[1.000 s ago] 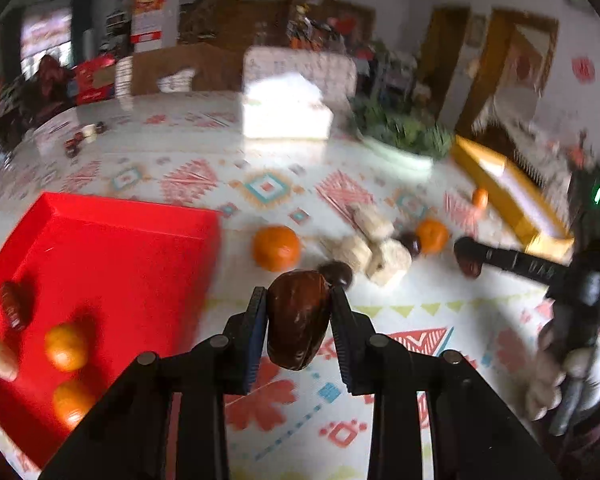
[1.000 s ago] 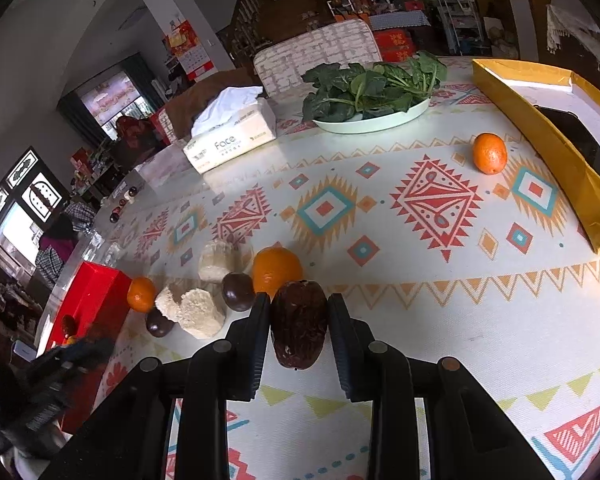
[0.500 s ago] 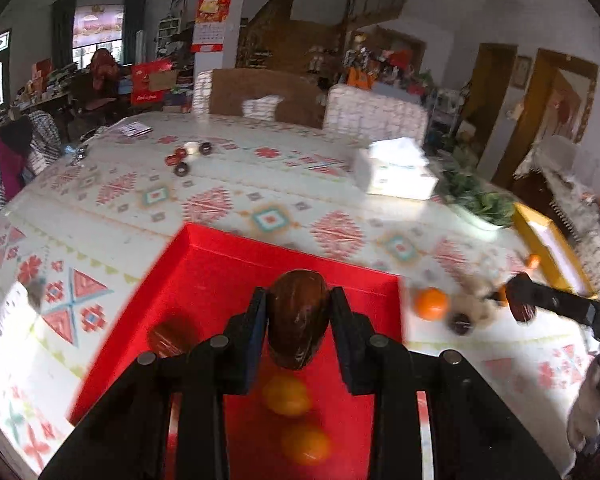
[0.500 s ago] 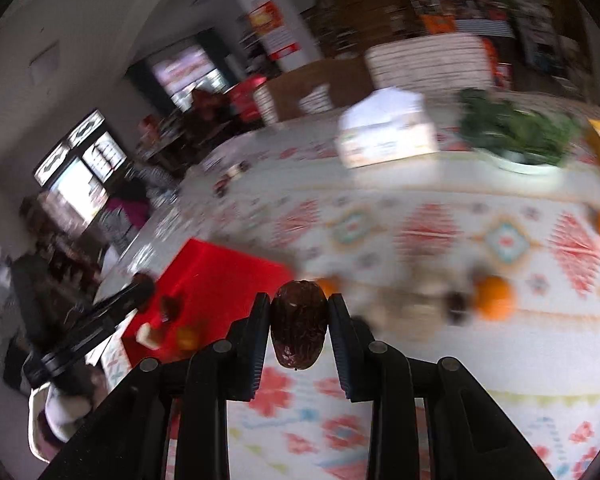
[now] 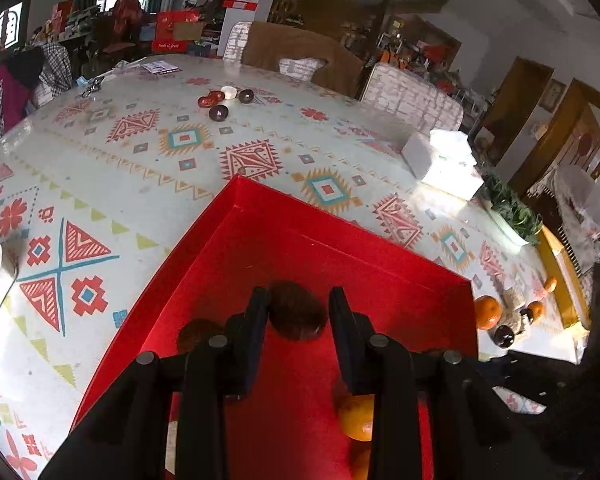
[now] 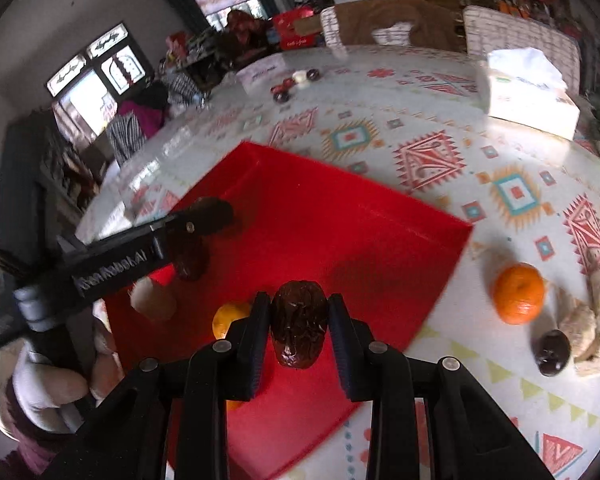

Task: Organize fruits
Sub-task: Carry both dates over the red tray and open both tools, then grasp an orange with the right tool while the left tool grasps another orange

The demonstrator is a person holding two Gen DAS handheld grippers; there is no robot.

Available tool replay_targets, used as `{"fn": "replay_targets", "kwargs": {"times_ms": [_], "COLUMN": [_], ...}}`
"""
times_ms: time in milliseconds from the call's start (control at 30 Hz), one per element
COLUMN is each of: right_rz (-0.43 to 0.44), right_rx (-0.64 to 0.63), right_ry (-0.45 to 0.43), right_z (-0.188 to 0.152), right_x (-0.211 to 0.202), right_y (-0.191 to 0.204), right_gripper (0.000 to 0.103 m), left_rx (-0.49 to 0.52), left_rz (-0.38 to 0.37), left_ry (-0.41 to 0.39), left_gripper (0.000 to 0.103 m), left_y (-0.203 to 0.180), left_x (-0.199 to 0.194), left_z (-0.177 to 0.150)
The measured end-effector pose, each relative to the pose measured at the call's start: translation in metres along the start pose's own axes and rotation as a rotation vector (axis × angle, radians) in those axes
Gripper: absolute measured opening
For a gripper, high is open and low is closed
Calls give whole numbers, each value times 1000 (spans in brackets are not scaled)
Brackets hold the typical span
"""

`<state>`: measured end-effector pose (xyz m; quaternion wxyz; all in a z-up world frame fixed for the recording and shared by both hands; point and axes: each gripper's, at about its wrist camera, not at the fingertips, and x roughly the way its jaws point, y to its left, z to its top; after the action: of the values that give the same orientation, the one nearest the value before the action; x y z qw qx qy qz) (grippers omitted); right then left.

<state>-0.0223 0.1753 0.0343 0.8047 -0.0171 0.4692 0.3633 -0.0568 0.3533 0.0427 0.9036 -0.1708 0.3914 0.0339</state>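
1. Left gripper (image 5: pixel 298 320) over the red tray (image 5: pixel 340 248). Jaws stand apart; a dark date (image 5: pixel 296 314) sits between them with a gap on each side. Cannot tell whether it rests on the tray floor.
2. A second dark date (image 5: pixel 196 332) lies in the tray just left of the left gripper's fingers. One orange (image 5: pixel 356 416) lies in the tray under its right finger.
3. Right wrist view: the left gripper reaches in from the left, over the tray's far-left part; a pale fruit (image 6: pixel 154 300) lies below it.
4. Right gripper (image 6: pixel 299 320) hangs above the near edge of the tray, jaws clamped on a wrinkled date (image 6: pixel 299 316), held upright, off the surface.
5. On the patterned tablecloth (image 6: pixel 420 128) right of the tray: a loose orange (image 6: pixel 519 299), then a dark round fruit (image 6: pixel 552 350) touching pale chunky pieces (image 6: pixel 584 328).
6. Tissue box (image 6: pixel 528 96) far right at back.
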Motion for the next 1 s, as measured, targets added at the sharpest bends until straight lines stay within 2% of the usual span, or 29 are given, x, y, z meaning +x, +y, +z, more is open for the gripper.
{"fn": "replay_targets", "kwargs": {"times_ms": [167, 233, 367, 433, 533, 767, 900, 1000], "right_rz": [-10, -8, 0, 6, 7, -96, -204, -268], "right_rx": [-50, -54, -42, -20, 24, 162, 267, 351], "right_ry": [14, 4, -34, -58, -113, -248, -308, -320], "right_z": [-5, -5, -9, -15, -27, -64, -100, -126], "right_x": [9, 8, -7, -19, -45, -124, -176, -203], "right_y": [10, 11, 9, 2, -15, -90, -148, -188], "right_gripper": [33, 33, 33, 35, 36, 37, 50, 50], "left_rx": [10, 4, -58, -91, -86, -35, -9, -3], "left_rz": [-16, -29, -77, -103, -97, -116, -115, -120], "left_ry": [-64, -94, -120, -117, -119, -118, -98, -49], "left_gripper": [49, 53, 65, 67, 78, 81, 81, 81], "left_y": [-8, -11, -12, -16, -28, -69, -87, -99], "left_x": [-24, -37, -58, -67, -78, -93, -87, -72], "left_z": [-3, -5, -12, -17, -21, -39, -52, -59]}}
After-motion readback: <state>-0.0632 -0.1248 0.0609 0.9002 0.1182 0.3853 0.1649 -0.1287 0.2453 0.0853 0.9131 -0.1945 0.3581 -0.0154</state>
